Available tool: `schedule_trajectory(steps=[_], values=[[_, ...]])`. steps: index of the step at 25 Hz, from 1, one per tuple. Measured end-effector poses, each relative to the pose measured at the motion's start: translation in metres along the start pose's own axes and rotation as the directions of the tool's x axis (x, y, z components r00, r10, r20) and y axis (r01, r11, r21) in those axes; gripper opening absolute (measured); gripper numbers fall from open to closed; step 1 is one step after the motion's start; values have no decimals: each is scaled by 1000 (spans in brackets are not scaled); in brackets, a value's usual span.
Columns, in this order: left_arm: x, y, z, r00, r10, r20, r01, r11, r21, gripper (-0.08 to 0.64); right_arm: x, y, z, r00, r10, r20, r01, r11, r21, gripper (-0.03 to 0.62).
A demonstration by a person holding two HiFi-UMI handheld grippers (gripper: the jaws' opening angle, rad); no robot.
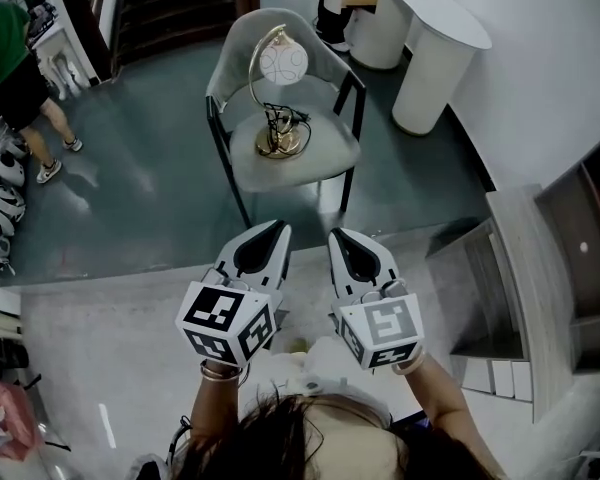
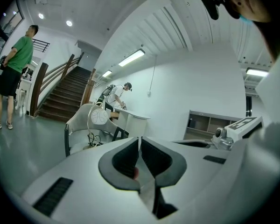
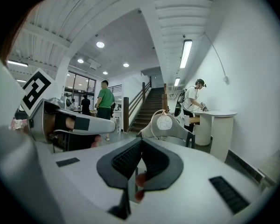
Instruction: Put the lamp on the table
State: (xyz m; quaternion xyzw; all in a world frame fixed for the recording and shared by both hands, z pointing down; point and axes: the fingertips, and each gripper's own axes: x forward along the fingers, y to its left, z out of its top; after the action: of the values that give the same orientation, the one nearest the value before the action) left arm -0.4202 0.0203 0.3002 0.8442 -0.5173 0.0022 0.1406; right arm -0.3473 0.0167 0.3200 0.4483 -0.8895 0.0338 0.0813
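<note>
Bare floor (image 1: 150, 178) fills the middle of the head view, open right up to the chair (image 1: 325, 153) at upper centre. Black side frames (image 1: 218, 133) flank its seat and the backrest curves behind the lamp (image 1: 282, 63); the front is open. A white counter (image 1: 440, 28) stands upper right, well apart

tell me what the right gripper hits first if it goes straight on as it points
Likely the grey chair, then the lamp standing on its seat. The right gripper points at them over open floor; its height along that line is unclear.
</note>
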Motion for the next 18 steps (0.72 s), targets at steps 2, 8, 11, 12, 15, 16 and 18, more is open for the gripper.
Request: schedule_trajectory(steps=[2,8,11,12,15,16,18], values=[[5,3,-2,1000,-1,-7,1,1000,-1,26,6,-2,-2,1000,1,-8,-1,1000,2,23],[19,18,-7,1000,11,-27,-11,1000,-13,26,26,-9,-7,1000,11,-22,-11,1000,14,23],[31,27,-4,999,23,-29,-24,1000,-15,26,39,-18,-7,1000,19,-22,-19,1000,18,23],[36,29,-4,999,27,-31,-27,1000,-15,26,43,-21,-7,999,22,-23,-22,1000,21,23],[51,36,-2,999,36,-37,-36,999,-10,26,57,-33,-7,999,27,-24,-27,999,26,23],[57,38,-1,999,39,-38,-39,999,-9,26,62,-37,-7,999,29,-24,-28,999,28,23],[69,42,1,998,43,-40,-43,999,-7,26,71,-47,-7,999,33,-23,-32,999,33,23]])
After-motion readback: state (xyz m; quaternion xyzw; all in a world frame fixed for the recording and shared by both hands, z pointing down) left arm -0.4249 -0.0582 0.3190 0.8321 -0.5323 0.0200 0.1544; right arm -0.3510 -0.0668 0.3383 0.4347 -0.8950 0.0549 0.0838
